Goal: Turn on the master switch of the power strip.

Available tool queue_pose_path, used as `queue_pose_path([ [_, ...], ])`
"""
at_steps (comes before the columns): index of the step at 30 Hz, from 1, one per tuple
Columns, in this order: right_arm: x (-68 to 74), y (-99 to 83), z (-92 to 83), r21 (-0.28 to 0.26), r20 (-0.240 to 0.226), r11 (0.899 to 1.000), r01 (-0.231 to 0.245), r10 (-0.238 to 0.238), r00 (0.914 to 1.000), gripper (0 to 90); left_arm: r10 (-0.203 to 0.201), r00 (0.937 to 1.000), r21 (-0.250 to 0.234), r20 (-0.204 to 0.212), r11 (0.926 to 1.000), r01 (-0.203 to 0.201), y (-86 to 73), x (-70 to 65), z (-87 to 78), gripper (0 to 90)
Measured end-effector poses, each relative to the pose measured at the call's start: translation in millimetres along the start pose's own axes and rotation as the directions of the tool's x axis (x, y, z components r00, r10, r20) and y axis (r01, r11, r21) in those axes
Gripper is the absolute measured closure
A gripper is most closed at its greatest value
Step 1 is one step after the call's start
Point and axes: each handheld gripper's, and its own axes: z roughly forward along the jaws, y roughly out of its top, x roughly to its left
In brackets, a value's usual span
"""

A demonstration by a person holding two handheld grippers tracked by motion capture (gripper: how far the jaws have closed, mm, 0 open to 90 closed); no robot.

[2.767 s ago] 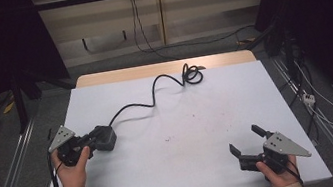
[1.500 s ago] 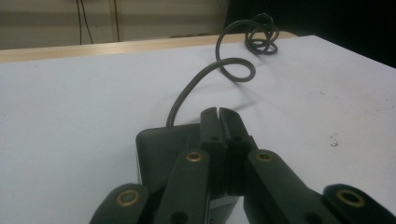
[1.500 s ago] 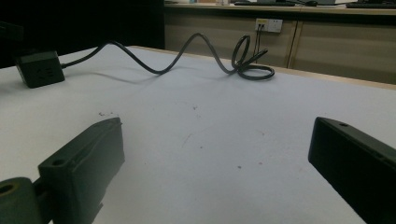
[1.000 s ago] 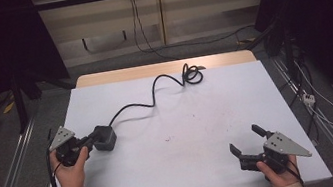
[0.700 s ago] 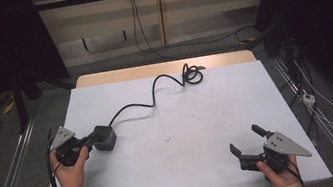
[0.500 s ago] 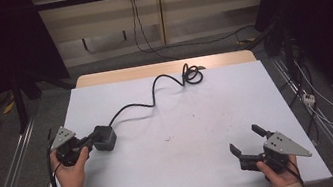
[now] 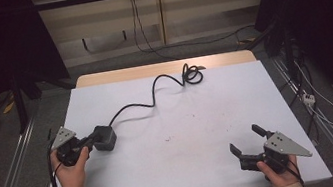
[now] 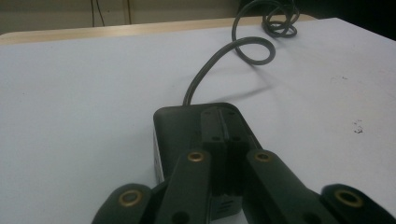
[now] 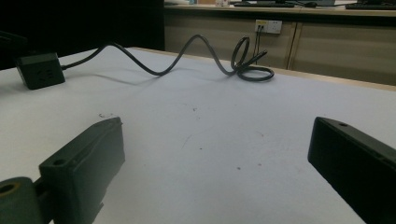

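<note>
1. Reaching in from the near left, a person's left hand (image 7: 70, 165) holds the left gripper (image 7: 92, 142) low over the white table (image 7: 187, 141), its jaws pressed together and resting on top of a black power cube (image 7: 105, 137); whether they pinch any part of it cannot be told.
2. At the near right, the right hand (image 7: 280, 176) holds the right gripper (image 7: 247, 141) just above the table, its jaws spread wide with bare tabletop between them.
3. The cube sits at the table's left side, a socket face visible in the right gripper view (image 9: 39, 70).
4. Its black cord (image 7: 154, 93) snakes toward the far edge and ends in a loose coil (image 7: 192, 74).
5. Beyond the table, cables (image 7: 318, 105) trail across the grey floor at right.
</note>
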Motion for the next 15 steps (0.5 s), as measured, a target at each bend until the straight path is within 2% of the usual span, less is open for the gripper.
queue_pose_path([
  [8, 0.1, 0.3, -0.3, -0.002, 0.001, 1.0, -0.001, 0.001, 1.0, 3.3, 0.016, 0.9998, 0.008, -0.009, 0.9998, -0.016, 0.1, -1.4, 1.0, 90.0],
  [15, 0.4, 0.6, -0.2, -0.004, 0.0, 1.0, 0.0, 0.0, 1.0, 3.3, -0.002, 1.0, 0.006, -0.008, 1.0, 0.002, -1.1, -1.1, 1.3, 90.0],
])
